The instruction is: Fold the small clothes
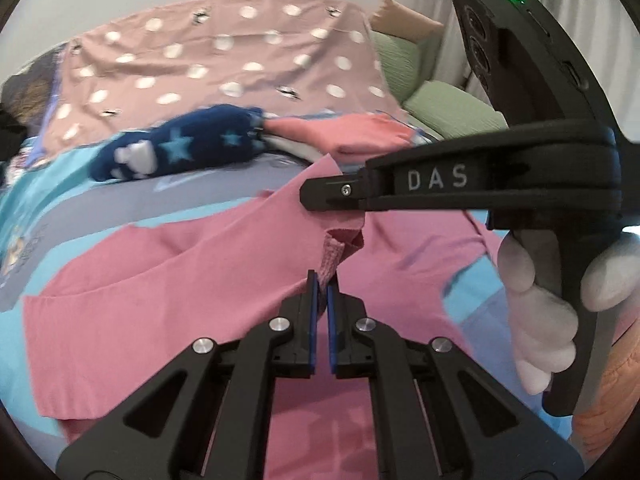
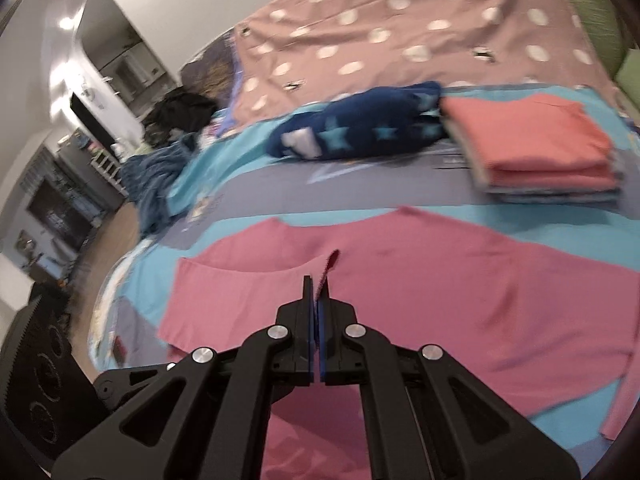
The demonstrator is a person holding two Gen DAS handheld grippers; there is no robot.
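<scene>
Both views blurry w/ motion. Pink garment (image 1: 168,280) spreads over the bed (image 2: 260,184), near edge cut off by frame. Left gripper (image 1: 323,280) fingers clamp its ribbed hem; right gripper (image 2: 319,280) fingers pinch another edge. Folded stack (image 2: 536,148) & navy star bundle (image 2: 360,124) lie behind. Room at left dim, hard to read.

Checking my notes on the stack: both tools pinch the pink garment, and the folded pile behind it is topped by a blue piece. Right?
Not quite: the folded pile is topped by a coral piece, as the right wrist view shows. Both tools, left tool and right tool, do pinch the pink garment.
</scene>
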